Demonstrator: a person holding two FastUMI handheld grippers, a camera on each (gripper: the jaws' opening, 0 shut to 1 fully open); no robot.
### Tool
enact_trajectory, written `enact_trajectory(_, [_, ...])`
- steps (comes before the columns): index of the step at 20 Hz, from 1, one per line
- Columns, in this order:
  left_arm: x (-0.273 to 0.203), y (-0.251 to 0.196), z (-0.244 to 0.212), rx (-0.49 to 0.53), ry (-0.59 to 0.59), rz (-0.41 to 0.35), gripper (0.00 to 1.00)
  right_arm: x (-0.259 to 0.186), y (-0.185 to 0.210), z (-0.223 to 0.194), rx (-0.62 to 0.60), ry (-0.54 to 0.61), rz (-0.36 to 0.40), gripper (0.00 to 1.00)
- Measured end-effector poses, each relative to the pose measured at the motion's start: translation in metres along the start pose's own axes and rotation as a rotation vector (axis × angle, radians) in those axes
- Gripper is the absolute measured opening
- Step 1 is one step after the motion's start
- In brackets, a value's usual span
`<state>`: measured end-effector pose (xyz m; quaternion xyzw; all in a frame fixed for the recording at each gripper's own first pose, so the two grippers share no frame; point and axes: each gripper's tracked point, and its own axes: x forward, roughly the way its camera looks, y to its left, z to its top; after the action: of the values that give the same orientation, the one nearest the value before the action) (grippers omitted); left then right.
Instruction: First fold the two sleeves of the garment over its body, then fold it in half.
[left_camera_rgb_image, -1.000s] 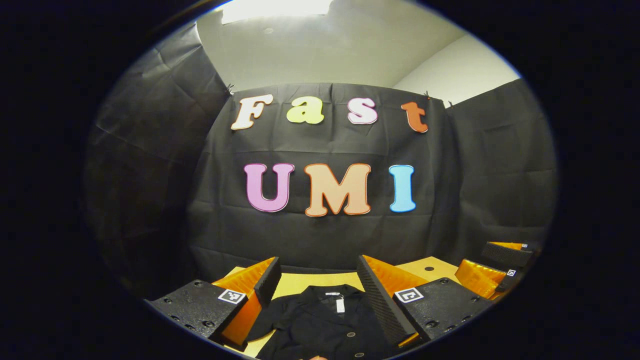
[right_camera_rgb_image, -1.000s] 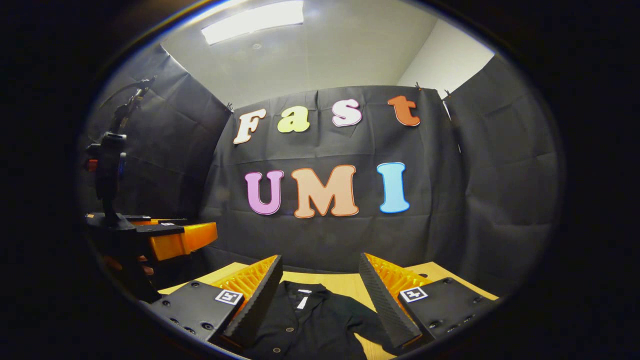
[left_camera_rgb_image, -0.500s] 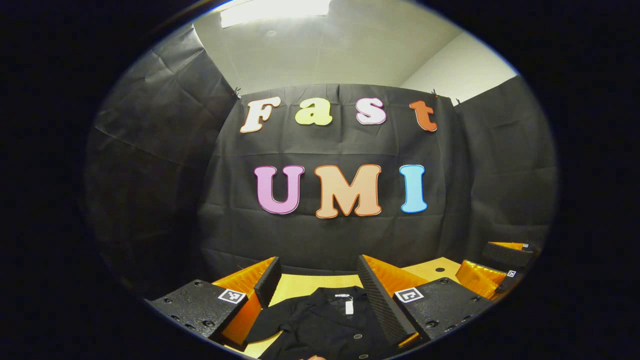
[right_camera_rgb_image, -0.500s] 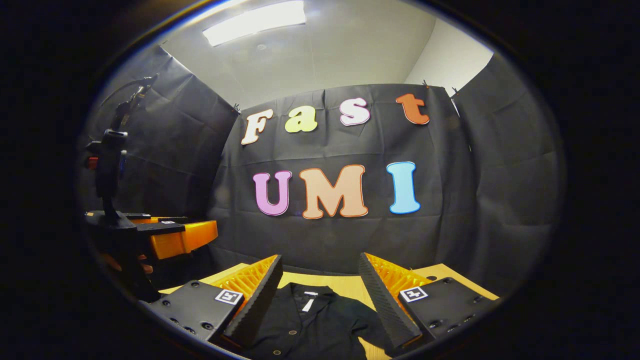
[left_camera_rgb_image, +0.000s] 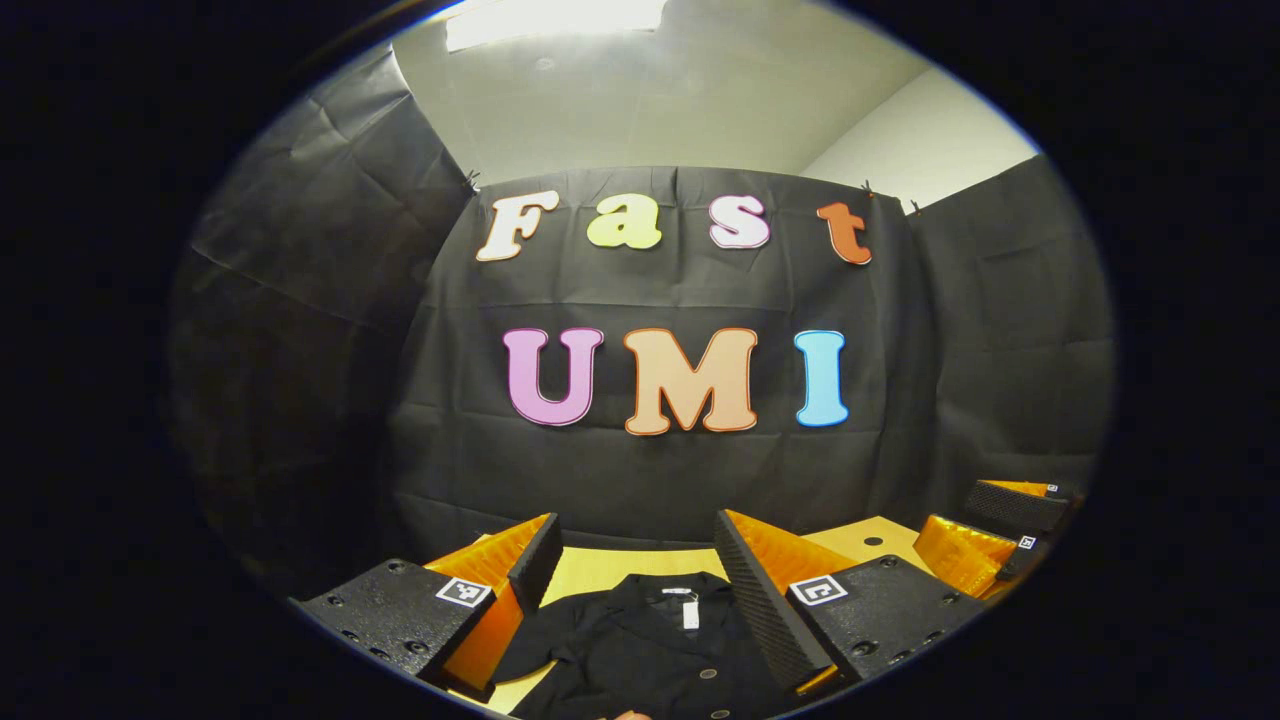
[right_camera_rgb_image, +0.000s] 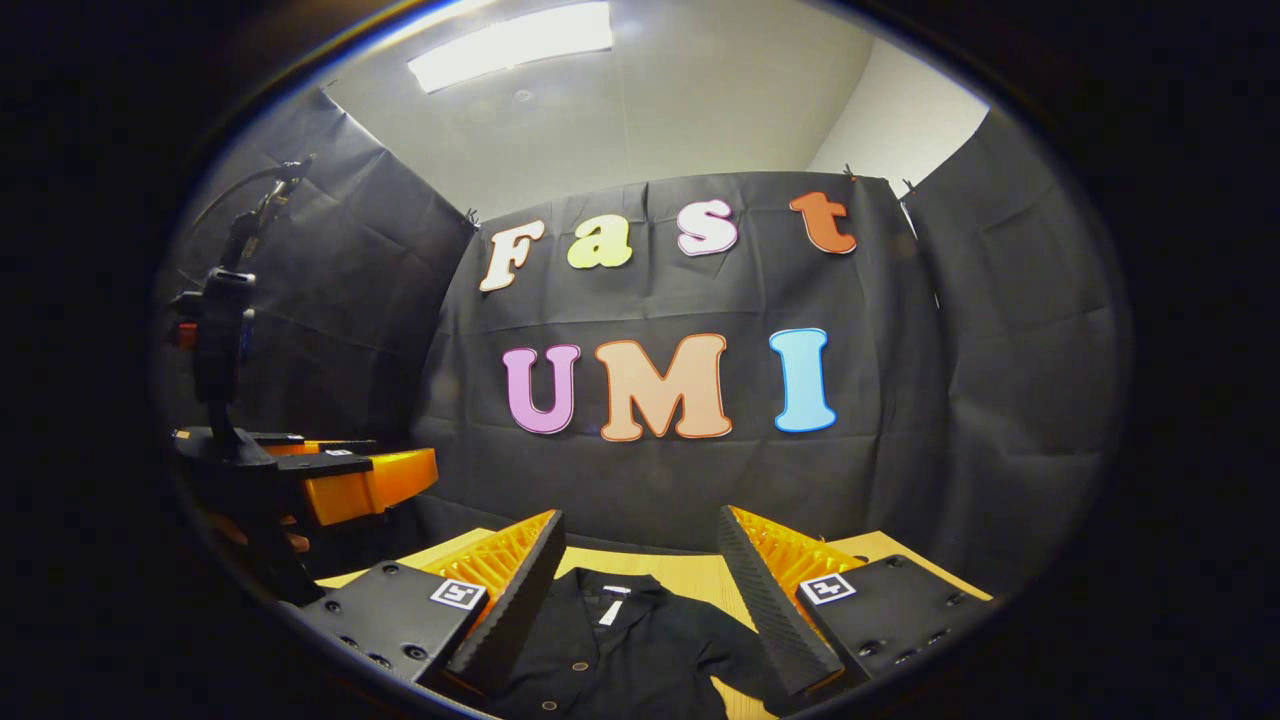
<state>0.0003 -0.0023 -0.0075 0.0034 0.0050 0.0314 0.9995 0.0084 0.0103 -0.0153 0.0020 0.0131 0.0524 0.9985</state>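
Left gripper view: left claw (left_camera_rgb_image: 632, 560) held wide, nothing between its fingers, hovering over the black garment (left_camera_rgb_image: 640, 650), which lies flat on the wooden desk (left_camera_rgb_image: 600, 568), collar and white tag toward the booth wall. Right claw (left_camera_rgb_image: 990, 545) visible at far right, above the desk edge. Right gripper view: right claw (right_camera_rgb_image: 640, 570) also spread wide and empty, above the garment (right_camera_rgb_image: 620, 650); one short sleeve (right_camera_rgb_image: 735, 650) lies spread outward on the desk (right_camera_rgb_image: 690, 572). Left claw (right_camera_rgb_image: 370, 478) visible at left, off the desk.
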Motion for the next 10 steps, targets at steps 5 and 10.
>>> enact_trajectory(5, [0.001,0.004,0.001,0.001,-0.002,-0.005,0.92,0.001,0.007,-0.001,-0.008,0.002,0.005,0.98])
enact_trajectory(10, [0.001,0.005,-0.001,-0.004,0.001,-0.002,0.92,0.002,0.011,-0.005,-0.017,0.014,0.020,0.98])
